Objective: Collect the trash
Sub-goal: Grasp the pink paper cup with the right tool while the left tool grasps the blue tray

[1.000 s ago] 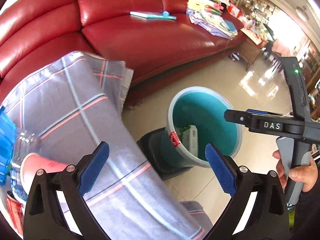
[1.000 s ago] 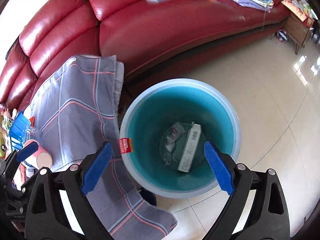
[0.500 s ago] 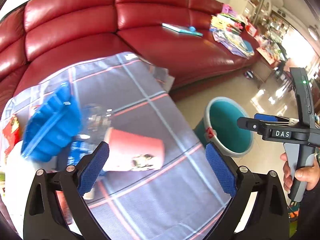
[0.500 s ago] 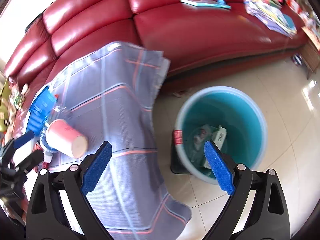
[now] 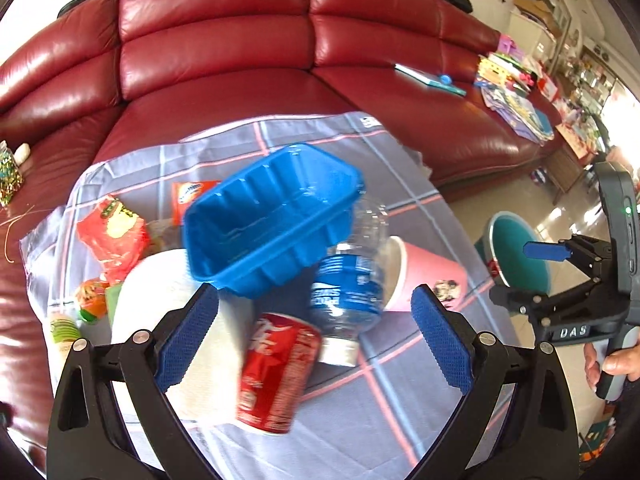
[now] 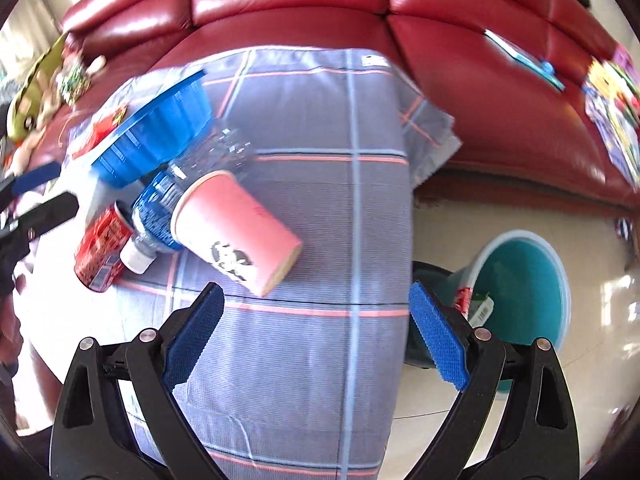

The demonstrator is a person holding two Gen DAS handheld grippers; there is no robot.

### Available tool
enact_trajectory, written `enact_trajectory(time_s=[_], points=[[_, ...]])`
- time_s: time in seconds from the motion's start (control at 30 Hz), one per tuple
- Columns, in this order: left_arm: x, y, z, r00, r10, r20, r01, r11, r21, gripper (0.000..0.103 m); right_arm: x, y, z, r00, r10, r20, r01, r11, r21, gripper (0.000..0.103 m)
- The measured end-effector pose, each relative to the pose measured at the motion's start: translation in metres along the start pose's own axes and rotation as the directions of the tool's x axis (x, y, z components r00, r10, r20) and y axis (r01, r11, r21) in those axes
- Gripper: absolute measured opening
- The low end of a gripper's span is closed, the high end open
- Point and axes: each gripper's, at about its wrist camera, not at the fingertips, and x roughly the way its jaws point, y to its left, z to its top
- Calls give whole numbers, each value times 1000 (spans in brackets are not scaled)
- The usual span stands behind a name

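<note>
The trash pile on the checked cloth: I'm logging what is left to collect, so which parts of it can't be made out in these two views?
- Snack wrappers, left wrist view: partly behind the blue tray; small and too blurred to count.
- Plastic bottle, right wrist view: upper body under the tray, side hidden by the pink cup.
- Red can, left wrist view: motion-blurred, label unreadable.
- Bin contents, right wrist view: mostly behind the right gripper's finger.
</note>
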Motion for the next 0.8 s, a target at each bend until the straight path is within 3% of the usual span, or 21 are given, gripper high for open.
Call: enact_trajectory(time_s=[0.37, 0.67, 0.73, 0.8], points=[[17, 32, 13, 999, 26, -20, -26, 1000, 7, 97, 35, 48, 22, 996, -62, -60, 49, 977, -208, 90], [47, 19, 32, 998, 30, -61, -20, 986, 163, 96, 62, 63, 33, 993, -68, -94, 35, 949, -313, 90], [56, 15, 33, 996, 18, -85, -1, 981, 194, 84, 68, 67, 34, 993, -64, -102, 27, 943, -331, 90], [66, 13, 33, 991, -13, -133, 39, 979, 198, 51, 71, 70, 34, 993, -59, -105, 19, 938, -346, 89]])
